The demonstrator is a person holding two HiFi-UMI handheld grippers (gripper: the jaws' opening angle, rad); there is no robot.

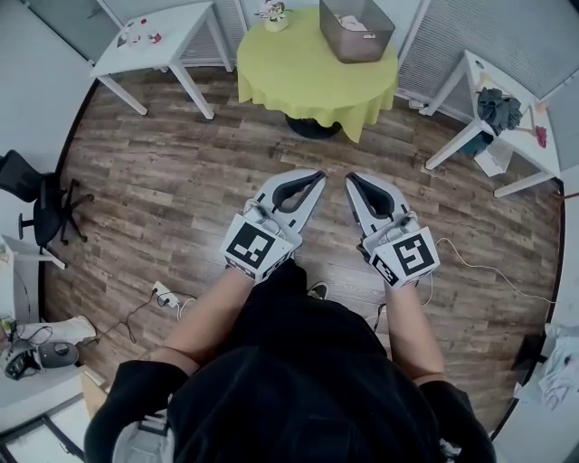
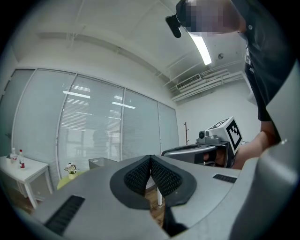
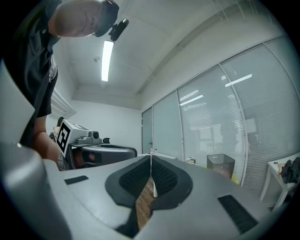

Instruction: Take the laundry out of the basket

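**A:** Which step is this?

**B:** None begun, I'd judge. There is open floor [image 1: 181, 190] between the person and the table [image 1: 298, 77]. The basket [image 1: 348, 45] sits on the table's far side, well apart from both grippers.

**A:** And the grippers?

**B:** The left gripper [image 1: 317, 174] and right gripper [image 1: 351, 179] both have their jaws pressed together, with nothing between them. The next move is to walk up, spread one pair and reach in.

**A:** And the laundry?

**B:** Only the head view looks into the basket, where the pale laundry [image 1: 355, 22] lies. The gripper views show just the basket's wall from the side.
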